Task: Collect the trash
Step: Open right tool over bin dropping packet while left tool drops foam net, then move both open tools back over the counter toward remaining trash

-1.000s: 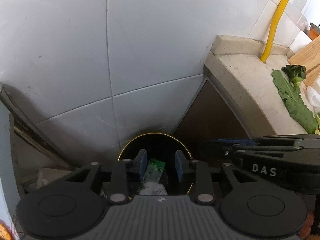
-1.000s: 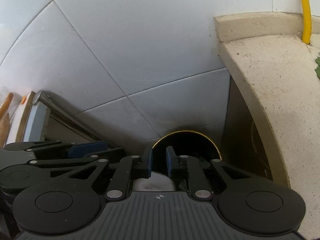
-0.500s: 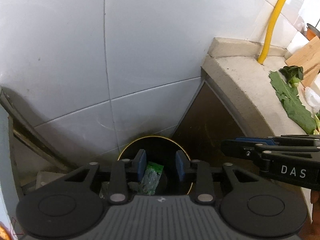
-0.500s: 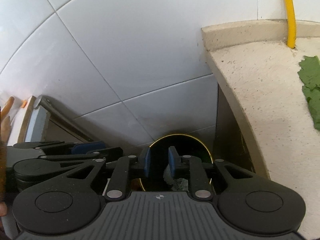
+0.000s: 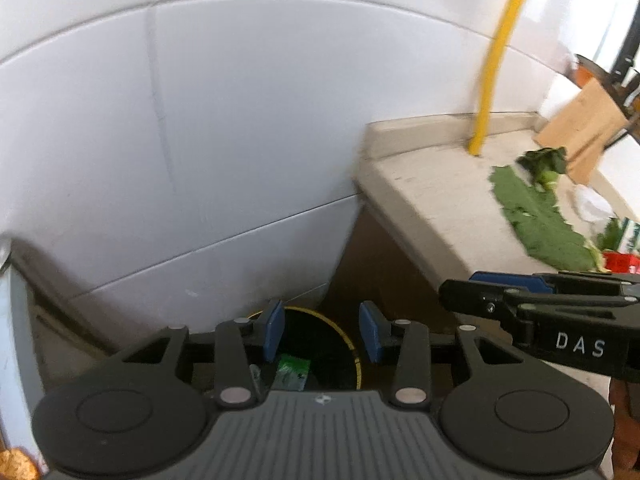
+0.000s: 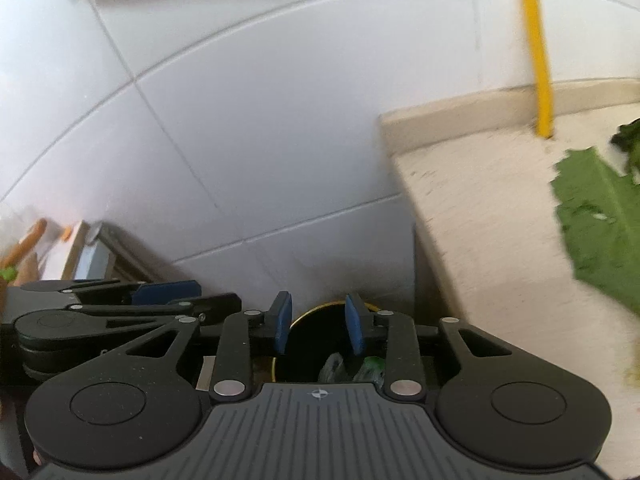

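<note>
Two handheld grippers are seen from their own fisheye cameras, both aimed down into a corner of white wall tiles (image 5: 224,128). In the left wrist view, the left gripper (image 5: 320,336) fills the lower centre of the frame; its blue-padded jaws are opening and nothing is held between them. Below and beyond them, at lower centre, a black trash bin with a yellow rim (image 5: 344,340) is visible, with a green wrapper (image 5: 294,372) lying inside it. The right gripper (image 5: 520,300) juts in from the right edge.

In the right wrist view, the right gripper's jaws at lower centre are also opening, with nothing gripped between them. The same bin is seen beneath them, holding crumpled clear plastic (image 6: 334,366) beside a scrap of green.

A beige stone countertop (image 5: 432,200) occupies the right of both frames. On it, at the right, a large green leaf (image 5: 536,216) is laid flat, with a darker clump of greens (image 5: 546,162) at its far end. A yellow pipe (image 5: 494,68) rises from the countertop along the wall. A wooden board (image 5: 580,128) is leaned at the upper right of the left wrist view.
</note>
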`<state>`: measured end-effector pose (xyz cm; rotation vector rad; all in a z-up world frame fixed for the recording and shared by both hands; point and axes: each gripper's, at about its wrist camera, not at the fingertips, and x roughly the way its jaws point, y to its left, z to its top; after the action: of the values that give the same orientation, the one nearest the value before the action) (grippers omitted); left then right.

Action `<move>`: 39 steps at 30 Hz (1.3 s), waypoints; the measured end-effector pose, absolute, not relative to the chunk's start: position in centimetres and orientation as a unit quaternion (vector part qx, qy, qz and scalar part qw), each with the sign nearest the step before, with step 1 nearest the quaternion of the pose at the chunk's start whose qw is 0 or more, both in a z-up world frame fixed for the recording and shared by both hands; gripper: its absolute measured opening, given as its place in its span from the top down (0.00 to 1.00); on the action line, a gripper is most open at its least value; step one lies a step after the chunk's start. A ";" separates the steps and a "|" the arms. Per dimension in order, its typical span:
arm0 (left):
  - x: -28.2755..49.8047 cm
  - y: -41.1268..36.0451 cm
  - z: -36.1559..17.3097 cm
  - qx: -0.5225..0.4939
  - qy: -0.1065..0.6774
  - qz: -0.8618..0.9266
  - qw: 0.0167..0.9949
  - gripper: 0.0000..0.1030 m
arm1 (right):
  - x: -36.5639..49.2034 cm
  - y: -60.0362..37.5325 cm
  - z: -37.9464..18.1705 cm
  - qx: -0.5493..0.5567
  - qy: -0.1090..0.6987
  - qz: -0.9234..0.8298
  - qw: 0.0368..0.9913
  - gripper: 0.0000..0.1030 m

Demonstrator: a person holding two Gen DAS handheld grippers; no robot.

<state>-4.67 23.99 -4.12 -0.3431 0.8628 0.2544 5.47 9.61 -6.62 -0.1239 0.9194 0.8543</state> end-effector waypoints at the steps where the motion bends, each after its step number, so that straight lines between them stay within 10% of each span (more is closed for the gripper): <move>1: -4.4 23.6 -3.9 -0.163 0.414 0.117 0.888 0.66 | 5.7 9.1 -6.3 -0.054 0.426 0.396 0.812 0.61; 39: 20.8 5.1 -0.2 -0.046 0.413 -0.078 0.906 0.52 | 15.0 -14.8 -2.9 0.035 0.378 0.143 0.914 0.47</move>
<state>20.78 5.07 -0.17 -0.0954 0.8521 -0.1616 15.04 -14.80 -2.90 0.0718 0.7790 0.2947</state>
